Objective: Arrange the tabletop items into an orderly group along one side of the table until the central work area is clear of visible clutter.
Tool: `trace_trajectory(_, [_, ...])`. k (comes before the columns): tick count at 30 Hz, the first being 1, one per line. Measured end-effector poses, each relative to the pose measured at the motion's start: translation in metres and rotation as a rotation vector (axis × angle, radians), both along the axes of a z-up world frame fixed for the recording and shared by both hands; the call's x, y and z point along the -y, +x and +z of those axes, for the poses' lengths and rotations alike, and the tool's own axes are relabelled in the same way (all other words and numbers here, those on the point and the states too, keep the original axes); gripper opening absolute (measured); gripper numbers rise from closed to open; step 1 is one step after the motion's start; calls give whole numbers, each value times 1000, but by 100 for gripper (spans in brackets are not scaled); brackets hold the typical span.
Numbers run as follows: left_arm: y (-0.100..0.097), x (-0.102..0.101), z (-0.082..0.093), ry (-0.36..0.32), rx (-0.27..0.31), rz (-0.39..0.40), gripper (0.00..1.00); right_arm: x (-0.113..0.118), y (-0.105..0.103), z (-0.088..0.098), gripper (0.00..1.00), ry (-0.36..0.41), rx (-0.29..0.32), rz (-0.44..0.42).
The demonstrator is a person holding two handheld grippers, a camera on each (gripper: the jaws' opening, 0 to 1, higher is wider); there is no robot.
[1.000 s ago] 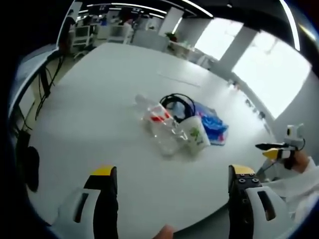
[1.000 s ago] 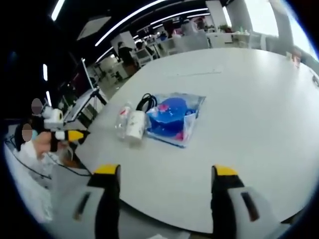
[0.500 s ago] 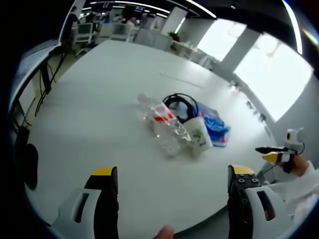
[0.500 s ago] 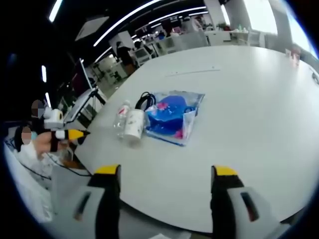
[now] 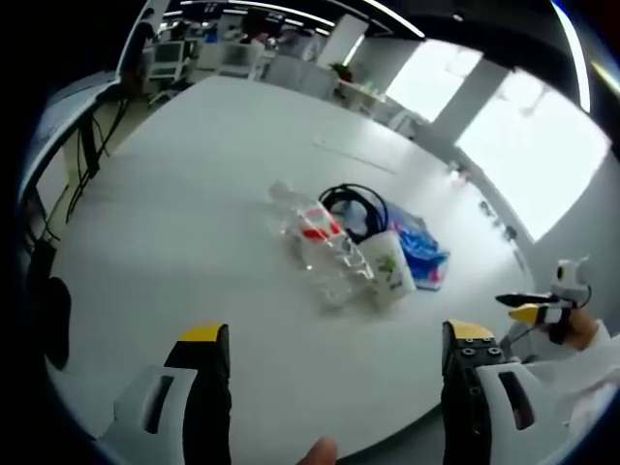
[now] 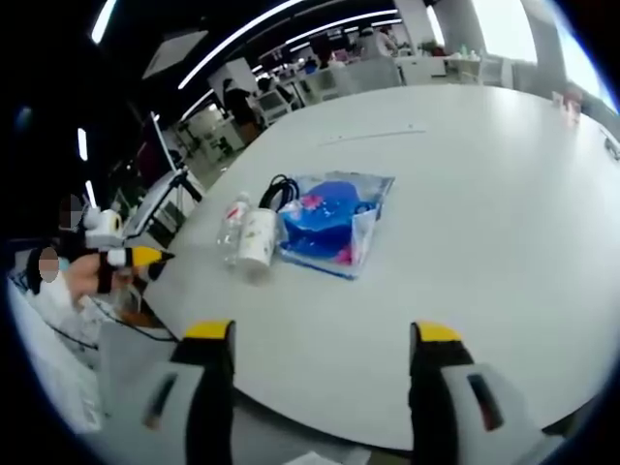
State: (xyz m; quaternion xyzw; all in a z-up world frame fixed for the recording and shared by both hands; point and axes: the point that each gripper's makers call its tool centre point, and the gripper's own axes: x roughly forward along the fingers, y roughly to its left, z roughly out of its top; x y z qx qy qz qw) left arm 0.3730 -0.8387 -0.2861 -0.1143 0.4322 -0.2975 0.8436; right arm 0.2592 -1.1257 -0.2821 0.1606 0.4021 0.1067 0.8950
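Note:
A small heap lies mid-table: a clear plastic bottle [image 5: 315,237] with a red label on its side, a white paper cup [image 5: 387,266] tipped over against it, a black cable coil [image 5: 351,203] and a blue item in a clear pouch [image 5: 417,247]. My left gripper [image 5: 336,334] hovers open at the table's near edge, well short of the heap. From the other side I see the bottle [image 6: 231,225], cup [image 6: 257,239], cable [image 6: 281,191] and pouch [image 6: 329,223]. My right gripper [image 6: 323,334] is open too, with nothing between its jaws.
The white table [image 5: 174,194] is wide and rounded, with a thin pale strip [image 6: 373,136] lying far across it. Dark cables [image 5: 92,155] hang beyond its left edge. Office desks and chairs [image 6: 339,82] stand in the background. A white sleeve [image 5: 581,354] shows at the right.
Both views have shifted slightly with the hands. The heap has stayed where it was, and both grippers remain open.

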Motion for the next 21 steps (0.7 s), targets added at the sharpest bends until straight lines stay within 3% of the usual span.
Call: trace_trajectory(21, [3, -5, -4, -1, -14, 9, 87, 0, 1, -1, 71, 16, -1, -15])
